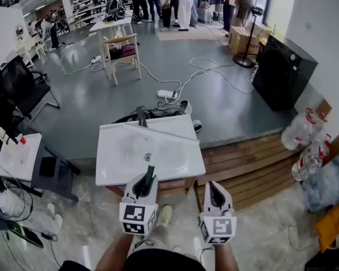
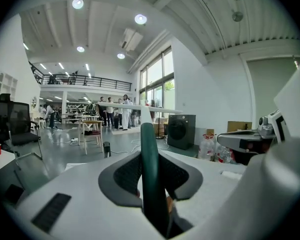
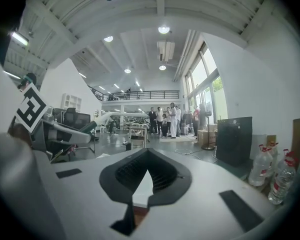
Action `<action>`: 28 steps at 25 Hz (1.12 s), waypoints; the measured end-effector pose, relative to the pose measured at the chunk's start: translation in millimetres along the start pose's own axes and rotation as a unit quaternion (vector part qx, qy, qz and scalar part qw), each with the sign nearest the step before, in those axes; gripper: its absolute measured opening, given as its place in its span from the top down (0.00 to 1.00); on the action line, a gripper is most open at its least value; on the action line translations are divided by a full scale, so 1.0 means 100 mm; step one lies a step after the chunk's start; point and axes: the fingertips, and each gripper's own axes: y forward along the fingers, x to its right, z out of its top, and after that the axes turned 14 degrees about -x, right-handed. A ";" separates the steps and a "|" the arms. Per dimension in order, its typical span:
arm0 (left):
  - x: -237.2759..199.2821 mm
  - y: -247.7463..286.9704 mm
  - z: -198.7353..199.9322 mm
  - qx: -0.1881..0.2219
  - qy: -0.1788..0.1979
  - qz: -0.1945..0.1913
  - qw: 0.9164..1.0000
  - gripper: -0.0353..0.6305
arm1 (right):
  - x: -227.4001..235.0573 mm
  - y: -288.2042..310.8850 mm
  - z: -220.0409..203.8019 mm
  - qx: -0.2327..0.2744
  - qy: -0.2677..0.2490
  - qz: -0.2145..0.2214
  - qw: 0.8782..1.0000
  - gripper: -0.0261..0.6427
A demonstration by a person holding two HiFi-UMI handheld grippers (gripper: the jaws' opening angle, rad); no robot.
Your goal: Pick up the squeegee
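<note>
My left gripper [image 1: 147, 180] is shut on the dark green handle of the squeegee [image 1: 150, 171], held up over the white table [image 1: 118, 162]. The squeegee's long pale blade [image 1: 158, 133] stretches across above the tabletop. In the left gripper view the green handle [image 2: 150, 174] runs straight up between the black pads [image 2: 121, 176], and the blade [image 2: 140, 106] lies crosswise at the top. My right gripper [image 1: 213, 189] hovers to the right of it, just off the table's near right corner. Its jaws meet at the tips [image 3: 148, 152] with nothing between them.
A wooden step [image 1: 248, 162] lies right of the table, with water bottles [image 1: 302, 131] and a black cabinet [image 1: 282, 72] beyond it. Cables and a power strip [image 1: 168, 94] cross the grey floor. A wooden chair [image 1: 121, 52], an office chair [image 1: 22, 86] and standing people are farther back.
</note>
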 end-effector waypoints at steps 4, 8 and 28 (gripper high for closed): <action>0.04 -0.31 -0.13 0.001 -0.002 0.006 1.000 0.82 | -0.11 -0.27 0.00 -0.001 -0.002 -0.002 1.000 0.96; 0.08 -0.59 -0.22 0.004 -0.003 0.010 1.000 0.82 | -0.19 -0.48 -0.05 0.016 -0.002 0.000 1.000 0.96; 0.15 -0.87 -0.29 0.015 0.001 0.003 1.000 0.82 | -0.31 -0.79 -0.15 0.009 -0.005 -0.013 1.000 0.97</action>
